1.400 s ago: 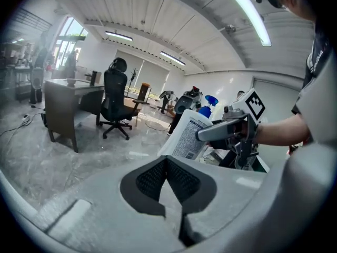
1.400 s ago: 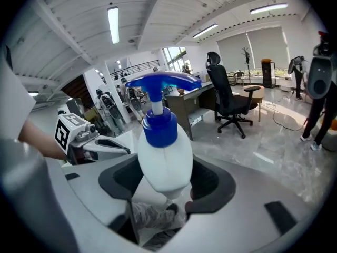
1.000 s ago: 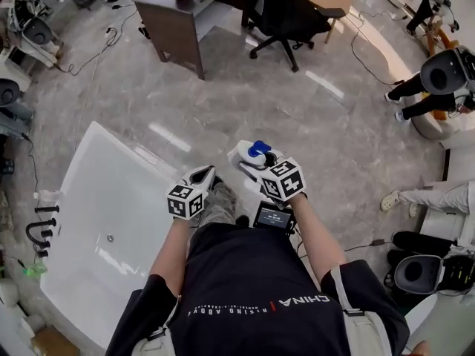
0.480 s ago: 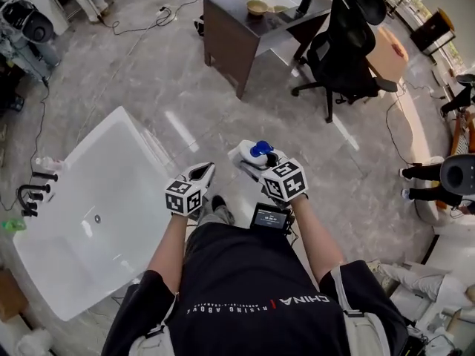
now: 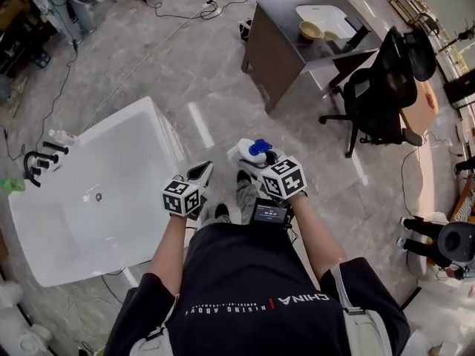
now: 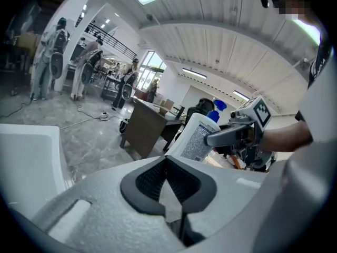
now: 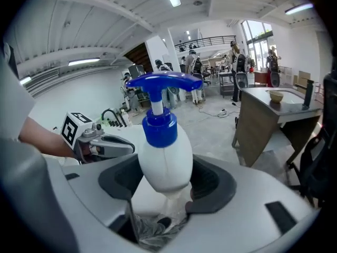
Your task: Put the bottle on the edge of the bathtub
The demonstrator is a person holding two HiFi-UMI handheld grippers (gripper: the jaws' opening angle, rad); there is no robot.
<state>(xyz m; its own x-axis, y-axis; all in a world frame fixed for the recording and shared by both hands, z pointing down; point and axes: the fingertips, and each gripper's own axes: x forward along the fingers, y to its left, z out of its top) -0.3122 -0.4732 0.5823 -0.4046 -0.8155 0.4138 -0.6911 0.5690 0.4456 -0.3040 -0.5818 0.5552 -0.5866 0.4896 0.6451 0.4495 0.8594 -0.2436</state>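
A white bottle (image 5: pixel 251 153) with a blue pump top is held upright between the jaws of my right gripper (image 5: pixel 257 159), in front of my body. In the right gripper view the bottle (image 7: pixel 164 159) fills the gap of that gripper (image 7: pixel 166 179), pads pressed on both its sides. My left gripper (image 5: pixel 202 171) hangs just left of it, shut with nothing in it; its pads meet at the tip in the left gripper view (image 6: pixel 167 159), where the bottle (image 6: pixel 196 137) shows beyond. The white bathtub (image 5: pixel 168 144) stands on the floor to the left, its near rim below the left gripper.
Black taps (image 5: pixel 37 163) and a small bottle (image 5: pixel 64 137) sit at the tub's far left end. A dark desk (image 5: pixel 286 58) with a bowl (image 5: pixel 310 30) and a black office chair (image 5: pixel 382 87) stand to the upper right. Cables trail across the marble floor.
The view has swung left: the tub has slid right, nearer the grippers, and the desk and chair have moved right. Both grippers keep their place before the body, the bottle still gripped.
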